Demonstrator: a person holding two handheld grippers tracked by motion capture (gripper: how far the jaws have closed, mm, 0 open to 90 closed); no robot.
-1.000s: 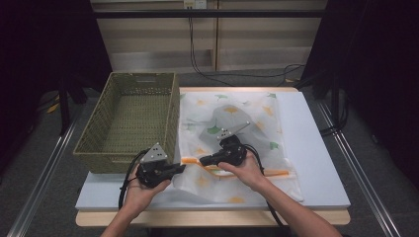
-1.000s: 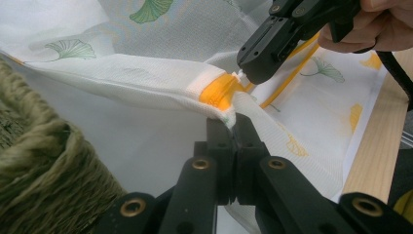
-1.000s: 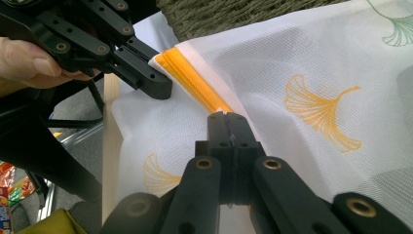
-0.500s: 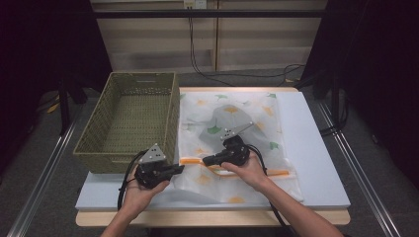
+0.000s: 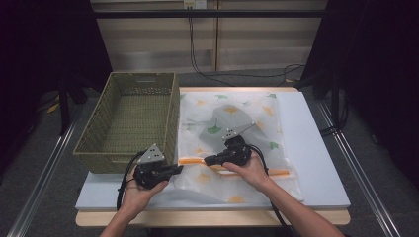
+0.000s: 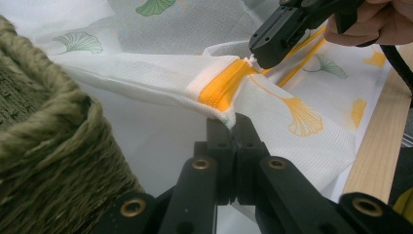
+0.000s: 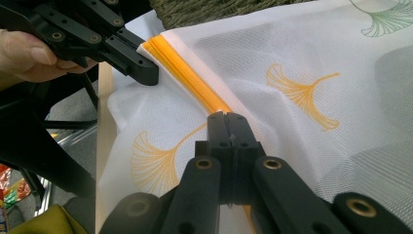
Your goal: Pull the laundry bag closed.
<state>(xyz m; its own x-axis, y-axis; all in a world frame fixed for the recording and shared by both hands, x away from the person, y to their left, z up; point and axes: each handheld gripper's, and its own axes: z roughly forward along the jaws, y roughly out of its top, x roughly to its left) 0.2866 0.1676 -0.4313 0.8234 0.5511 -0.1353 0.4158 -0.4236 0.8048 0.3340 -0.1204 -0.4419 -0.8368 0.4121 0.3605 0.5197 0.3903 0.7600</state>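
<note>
A white mesh bag [image 5: 237,113] printed with ginkgo leaves lies flat on the white board, its orange zipper [image 5: 276,172] running along the near side. My left gripper [image 5: 179,169] is shut on the bag's left corner, right at the zipper's end [image 6: 221,90], and lifts that corner a little off the board. Just to the right, my right gripper [image 5: 206,160] is shut on the zipper line [image 7: 180,63]. In the right gripper view its jaws [image 7: 227,117] pinch the orange strip. What lies between the pads is hidden.
A woven olive basket [image 5: 126,118] stands left of the bag, its near corner [image 6: 44,131] close beside my left gripper. The white board [image 5: 306,148] extends to the right of the bag. A wooden table edge [image 5: 207,217] runs along the front.
</note>
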